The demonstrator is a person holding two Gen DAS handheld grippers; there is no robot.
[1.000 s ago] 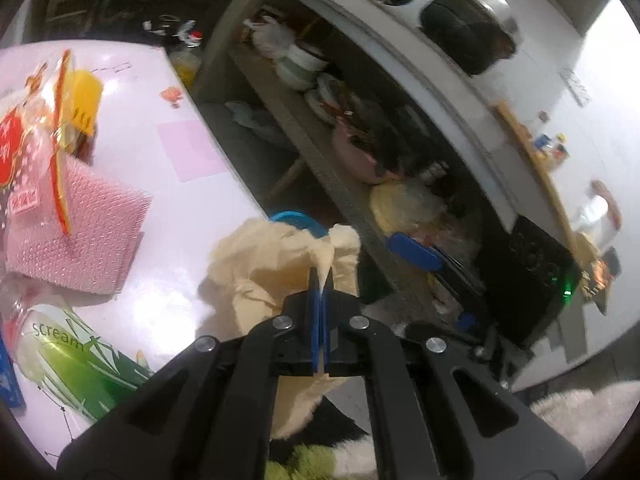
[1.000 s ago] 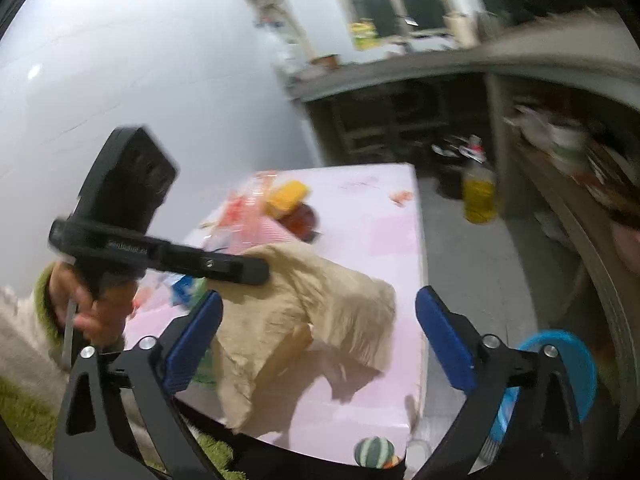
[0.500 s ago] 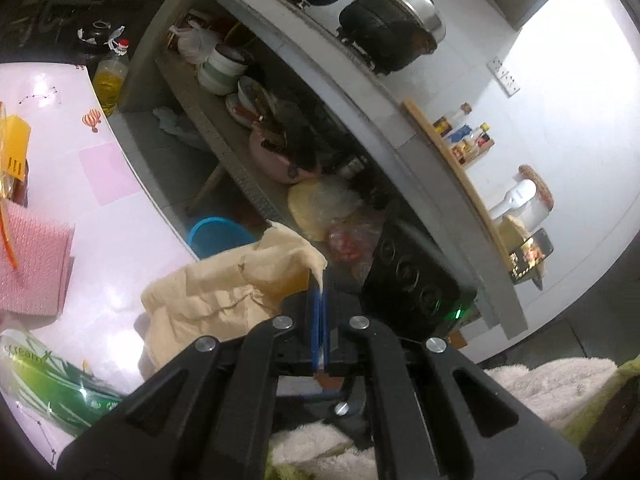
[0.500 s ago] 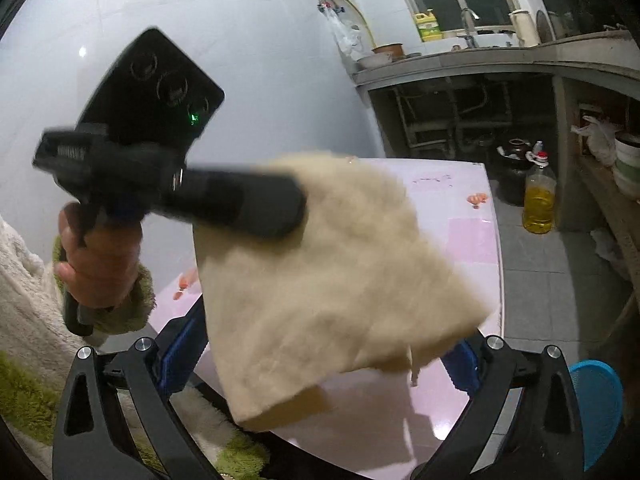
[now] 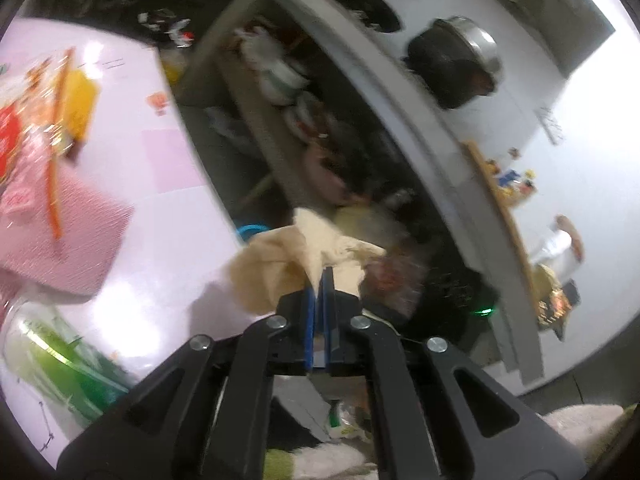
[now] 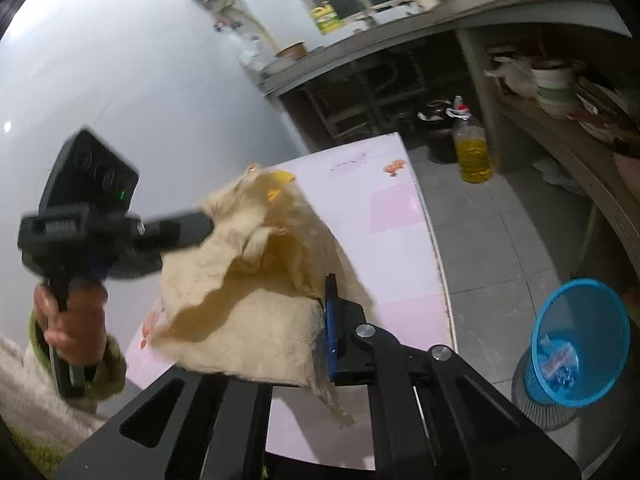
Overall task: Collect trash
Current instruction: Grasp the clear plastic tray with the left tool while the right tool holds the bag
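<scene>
Both tongs pinch the crumpled paper (image 6: 240, 320), hiding right tongs' (image 6: 326, 320) left finger.

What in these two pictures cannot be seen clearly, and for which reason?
- Right gripper, right wrist view: its left finger is hidden behind the beige paper.
- Blue bin, same view: the scraps inside are too small to identify.
- Wrappers on the pink table, left wrist view: motion blur makes the print unreadable.
- Shelf items: dark and blurred.
</scene>
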